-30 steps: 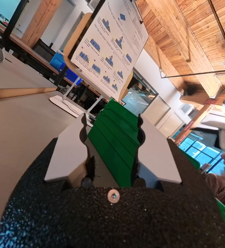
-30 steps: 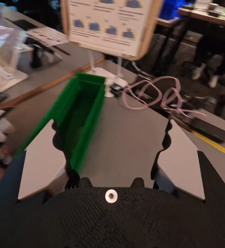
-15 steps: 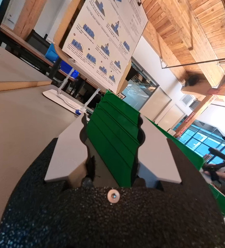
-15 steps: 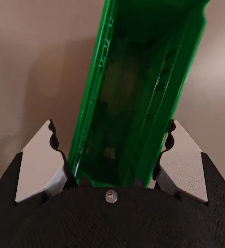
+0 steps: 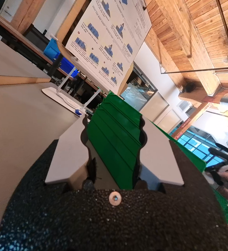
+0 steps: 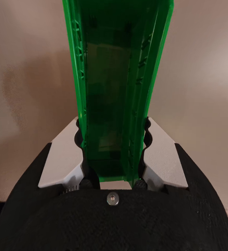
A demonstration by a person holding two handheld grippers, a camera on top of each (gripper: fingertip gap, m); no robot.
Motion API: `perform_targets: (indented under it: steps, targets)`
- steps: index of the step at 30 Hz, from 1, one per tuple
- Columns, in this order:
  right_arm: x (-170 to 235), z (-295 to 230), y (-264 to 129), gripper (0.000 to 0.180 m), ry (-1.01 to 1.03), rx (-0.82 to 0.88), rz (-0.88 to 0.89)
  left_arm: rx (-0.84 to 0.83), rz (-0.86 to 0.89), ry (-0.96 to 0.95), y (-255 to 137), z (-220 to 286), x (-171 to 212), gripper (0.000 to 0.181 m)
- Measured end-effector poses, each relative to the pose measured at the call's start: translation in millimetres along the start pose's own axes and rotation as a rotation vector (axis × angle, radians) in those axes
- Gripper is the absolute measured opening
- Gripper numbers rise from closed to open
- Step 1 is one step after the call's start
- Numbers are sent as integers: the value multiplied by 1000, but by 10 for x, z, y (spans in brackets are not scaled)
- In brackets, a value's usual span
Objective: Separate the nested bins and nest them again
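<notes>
Low over the grey surface (image 5: 15,122), my left hand-held gripper (image 5: 113,137) sits with its two grey fingers spread on either side of the ribbed outer wall of the green bins (image 5: 114,137), which lie nested on the surface; its right finger (image 5: 158,156) lies against the stack's rim, its left finger (image 5: 69,156) stands clear of the wall, and I cannot tell whether it is actually squeezing anything. Beyond the stack's far end, a white instruction board (image 5: 110,34) on a thin-legged white stand (image 5: 64,93) carries blue pictures of bins and printed lines of writing. Blue crates (image 5: 64,61) sit under a wooden bench behind it, below a plank ceiling (image 5: 192,34). At the far right edge, a dark, blurred rig (image 5: 222,160) with part of a person's hand shows past the green rim.

From my right hand-held gripper (image 6: 113,135), the view looks straight down into a long green bin (image 6: 117,54) on the same surface (image 6: 29,67). Both fingers are pressed against the outsides of its two long walls near the short end, pinching the bin across its width. No label or brand can be read on the bin.
</notes>
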State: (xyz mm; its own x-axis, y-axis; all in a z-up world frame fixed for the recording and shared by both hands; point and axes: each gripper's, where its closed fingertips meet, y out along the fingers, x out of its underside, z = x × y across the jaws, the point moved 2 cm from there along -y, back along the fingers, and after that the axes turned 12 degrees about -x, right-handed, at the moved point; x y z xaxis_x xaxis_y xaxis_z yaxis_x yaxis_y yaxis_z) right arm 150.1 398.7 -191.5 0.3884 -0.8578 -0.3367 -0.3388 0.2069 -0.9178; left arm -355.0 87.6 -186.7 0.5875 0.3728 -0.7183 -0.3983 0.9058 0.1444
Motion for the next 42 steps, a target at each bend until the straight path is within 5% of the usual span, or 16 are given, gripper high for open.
perform_targets:
  steps: [1, 11, 19, 27, 32, 42]
  targets:
    - [-75, -179, -81, 93, -24, -35, 26, 0, -2, 0, 2, 0, 4, 74]
    - [-585, -2728, -989, 96, -372, -327, 163, -11, -9, 29, 13, 20, 30, 74]
    - [-419, -4095, -681, 97, -546, -380, 68, -10, -18, 40, 22, 35, 50, 74]
    - [-443, -4424, -431, 98, -554, -257, -1, -9, -26, 39, 41, 42, 67, 74]
    - [-454, -4635, -540, 98, -516, -354, -5, -5, -23, 27, 36, 39, 58, 74]
    - [-467, -4490, 45, 102, -469, -172, -39, -2, -17, 13, 32, 30, 44, 74]
